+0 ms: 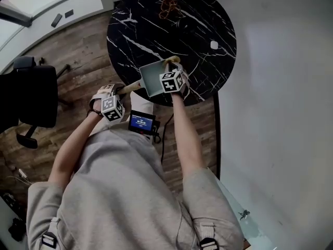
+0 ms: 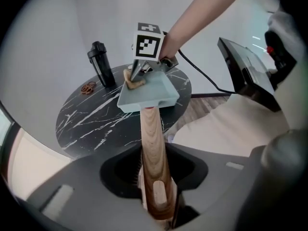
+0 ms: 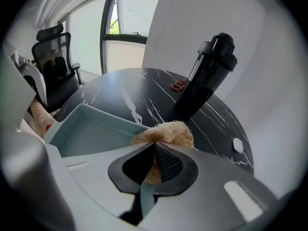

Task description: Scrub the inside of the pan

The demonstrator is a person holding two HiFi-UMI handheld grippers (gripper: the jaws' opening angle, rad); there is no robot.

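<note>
A pale blue square pan [image 1: 152, 77] hangs over the near edge of the round black marble table [image 1: 203, 14]. My left gripper [image 1: 120, 92] is shut on its wooden handle [image 2: 152, 143], which runs straight out between the jaws to the pan [image 2: 147, 94]. My right gripper [image 1: 173, 69] is shut on a tan fibrous scrubber [image 3: 166, 131]. In the right gripper view the scrubber rests at the pan's far rim, and the pan's inside [image 3: 89, 136] lies open to the left of it. The left gripper view also has the scrubber [image 2: 134, 81], under the right gripper [image 2: 142, 70].
A black bottle [image 3: 207, 73] stands on the table behind the pan, with a small brown coil [image 3: 179, 85] beside it. A small white object [image 1: 214, 45] lies near the table's right edge. An office chair [image 1: 28, 95] stands at the left; a white wall runs along the right.
</note>
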